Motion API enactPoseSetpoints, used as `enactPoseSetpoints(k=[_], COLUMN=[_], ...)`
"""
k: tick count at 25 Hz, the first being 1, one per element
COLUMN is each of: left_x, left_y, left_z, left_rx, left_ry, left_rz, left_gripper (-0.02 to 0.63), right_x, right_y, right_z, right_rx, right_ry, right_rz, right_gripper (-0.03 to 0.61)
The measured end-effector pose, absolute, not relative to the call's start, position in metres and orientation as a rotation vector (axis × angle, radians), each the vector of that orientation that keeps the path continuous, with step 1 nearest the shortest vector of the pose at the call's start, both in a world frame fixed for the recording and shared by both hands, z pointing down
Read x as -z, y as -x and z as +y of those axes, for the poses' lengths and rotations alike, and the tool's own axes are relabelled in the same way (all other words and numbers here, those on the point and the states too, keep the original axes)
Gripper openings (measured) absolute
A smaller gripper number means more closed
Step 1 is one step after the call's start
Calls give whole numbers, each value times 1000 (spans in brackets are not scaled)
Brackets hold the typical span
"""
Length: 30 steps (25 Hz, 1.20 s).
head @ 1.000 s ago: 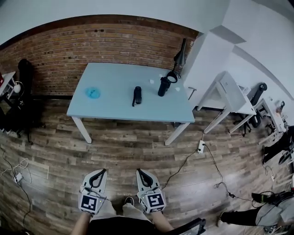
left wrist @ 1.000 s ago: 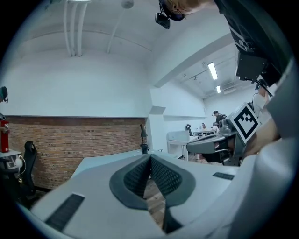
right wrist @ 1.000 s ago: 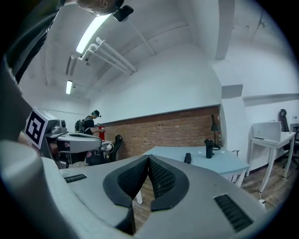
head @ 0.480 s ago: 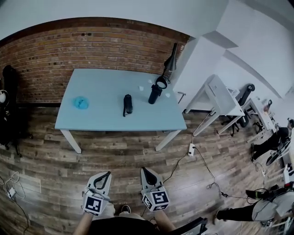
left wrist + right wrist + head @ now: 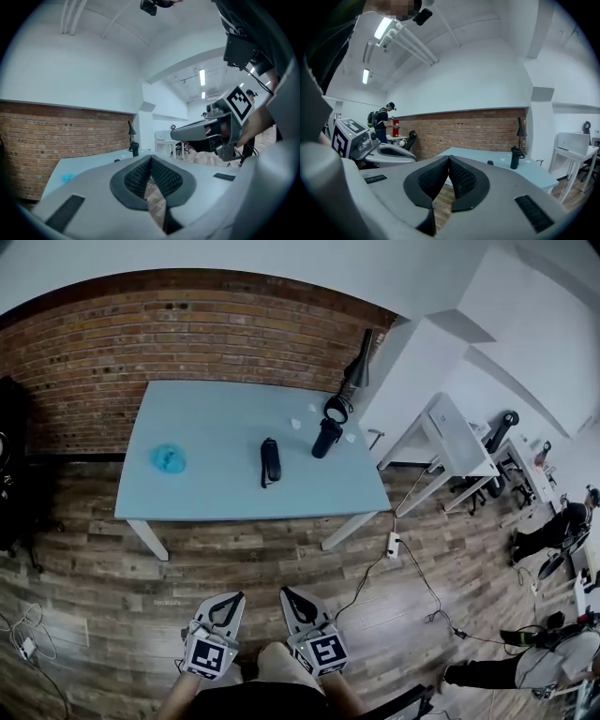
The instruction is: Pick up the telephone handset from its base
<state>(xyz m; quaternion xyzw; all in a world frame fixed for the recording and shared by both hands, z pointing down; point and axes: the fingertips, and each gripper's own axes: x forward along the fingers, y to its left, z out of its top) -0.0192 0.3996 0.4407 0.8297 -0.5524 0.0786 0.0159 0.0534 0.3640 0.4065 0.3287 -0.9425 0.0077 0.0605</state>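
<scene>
The black telephone handset [image 5: 270,461] lies on its base near the middle of the light blue table [image 5: 216,493], far ahead of both grippers. In the right gripper view the handset [image 5: 490,162] is a small dark shape on the table [image 5: 478,159]. My left gripper [image 5: 232,598] and right gripper [image 5: 290,594] hang side by side low over the wooden floor, well short of the table. Both are shut with nothing between the jaws. The left gripper [image 5: 150,157] and the right gripper [image 5: 449,158] each show pads pressed together in their own views.
A black tumbler [image 5: 326,438] stands right of the handset, and a blue crumpled thing [image 5: 169,458] lies on the table's left part. A black lamp [image 5: 359,367] stands by the white pillar. A cable and power strip [image 5: 393,545] lie on the floor at right. A person [image 5: 386,123] stands far off.
The table has come nearer and looks larger in the head view. The left gripper has shifted right, closer to the right one. Both stay shut and empty.
</scene>
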Motion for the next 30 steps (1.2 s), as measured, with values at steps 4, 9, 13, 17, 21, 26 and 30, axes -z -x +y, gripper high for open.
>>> enactPoseSetpoints(k=[4, 9, 13, 17, 21, 26, 30], left_x=[-452, -450, -443, -433, -426, -436, -449], left_y=[26, 19, 2, -9, -14, 5, 30], left_z=[372, 310, 258, 213, 179, 148, 116], left_rx=[-284, -336, -383, -406, -384, -391, -321], left_ry=[-2522, -2493, -2523, -2489, -2451, -2423, -2432], left_rz=[-1700, -1719, -1703, -1746, -1738, -1709, -1686], left_gripper=[25, 25, 25, 25, 25, 25, 25], right_x=[-413, -422, -427, -434, -451, -462, -469], right_y=[-44, -46, -57, -76, -89, -77, -63], right_z=[333, 251, 186, 135, 91, 58, 25], right_rx=[-69, -138, -243, -301, -389, -420, -374], right_ry=[-939, -998, -1055, -1074, -1148, -1151, -1171], right_rz=[-2885, -2890, -2881, -2861, -2800, -2775, -2737], right_gripper=[14, 14, 14, 14, 14, 14, 14])
